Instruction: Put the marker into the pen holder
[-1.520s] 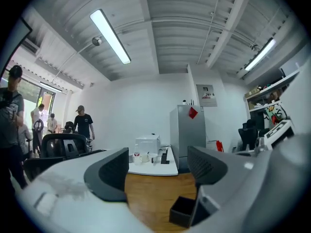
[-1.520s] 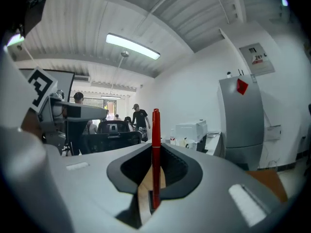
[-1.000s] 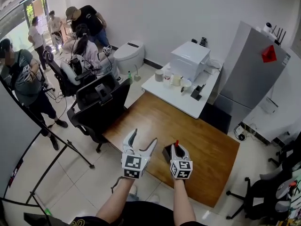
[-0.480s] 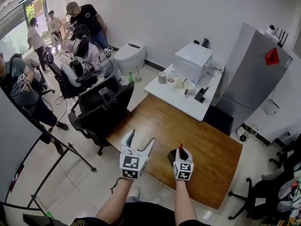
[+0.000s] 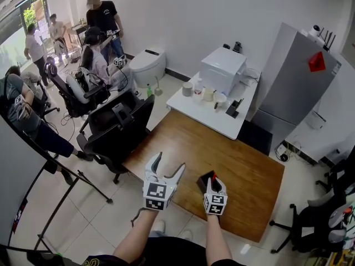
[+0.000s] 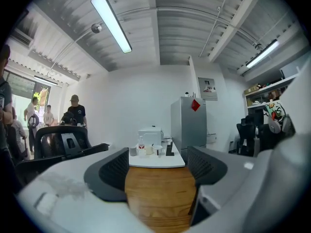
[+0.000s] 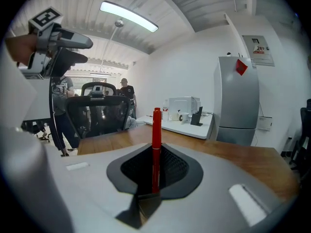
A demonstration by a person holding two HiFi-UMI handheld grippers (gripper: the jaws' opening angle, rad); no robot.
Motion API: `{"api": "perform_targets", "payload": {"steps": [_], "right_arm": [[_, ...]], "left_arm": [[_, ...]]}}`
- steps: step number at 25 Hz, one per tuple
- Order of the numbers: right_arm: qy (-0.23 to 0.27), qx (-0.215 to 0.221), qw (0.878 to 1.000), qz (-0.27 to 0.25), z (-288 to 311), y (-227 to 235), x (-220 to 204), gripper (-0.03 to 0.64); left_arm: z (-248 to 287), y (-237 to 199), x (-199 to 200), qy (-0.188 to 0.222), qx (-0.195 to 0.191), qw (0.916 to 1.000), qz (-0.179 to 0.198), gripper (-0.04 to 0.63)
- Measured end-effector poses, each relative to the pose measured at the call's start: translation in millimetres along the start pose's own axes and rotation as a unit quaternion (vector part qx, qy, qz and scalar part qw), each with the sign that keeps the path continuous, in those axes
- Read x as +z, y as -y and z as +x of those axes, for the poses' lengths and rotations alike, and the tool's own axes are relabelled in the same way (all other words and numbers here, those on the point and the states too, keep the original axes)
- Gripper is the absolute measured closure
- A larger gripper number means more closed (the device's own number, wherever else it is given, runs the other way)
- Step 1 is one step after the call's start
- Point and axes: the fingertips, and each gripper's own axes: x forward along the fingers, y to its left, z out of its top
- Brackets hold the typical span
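Because the slim red marker (image 7: 156, 130) must drop end-first into the small black square pen holder (image 5: 205, 178), the right gripper (image 7: 154, 176) pinches it upright between tight jaws at the holder's five o'clock, while the left gripper (image 5: 168, 164), at nine o'clock, hangs wide-jawed and empty.

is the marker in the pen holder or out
Out: the red marker is clamped in the shut right gripper, near the black pen holder, not inside.

Bright ceiling tubes (image 6: 111, 23), fisheye-bent edges
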Motion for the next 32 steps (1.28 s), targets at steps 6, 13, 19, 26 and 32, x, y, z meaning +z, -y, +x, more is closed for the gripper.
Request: {"api": "perform_targets", "payload": {"steps": [6,13,19,26,32], "right_arm": [[-0.061,-0.014,0.998,0.008,-2.8,-1.1,-30.5,0.567],[-0.057,-0.004,0.998,0.04,-5.1,-5.9,-17.0,0.417],[0.062,-0.013,0.997,0.033,-27.6,3.2,104.2,0.397],[0.217,-0.002,0.976,0.019,-93.7,-15.7,240.5,0.385],[0.277,0.064,0.958,0.026,-144.9,-49.7,272.2,0.256]], "left_arm": [[3.5,5.8,7.5,0.007,-0.01,0.9999,-0.005,0.216],[11.7,12.8,-3.9,-0.003,-0.031,0.9994,-0.016,0.218],[11.3,9.4,16.7,0.02,-0.037,0.9988,-0.026,0.216],[-2.1,11.7,71.1,0.061,-0.067,0.9958,-0.007,0.218],[-24.1,27.2,90.5,0.075,-0.105,0.9916,0.012,0.218]]}}
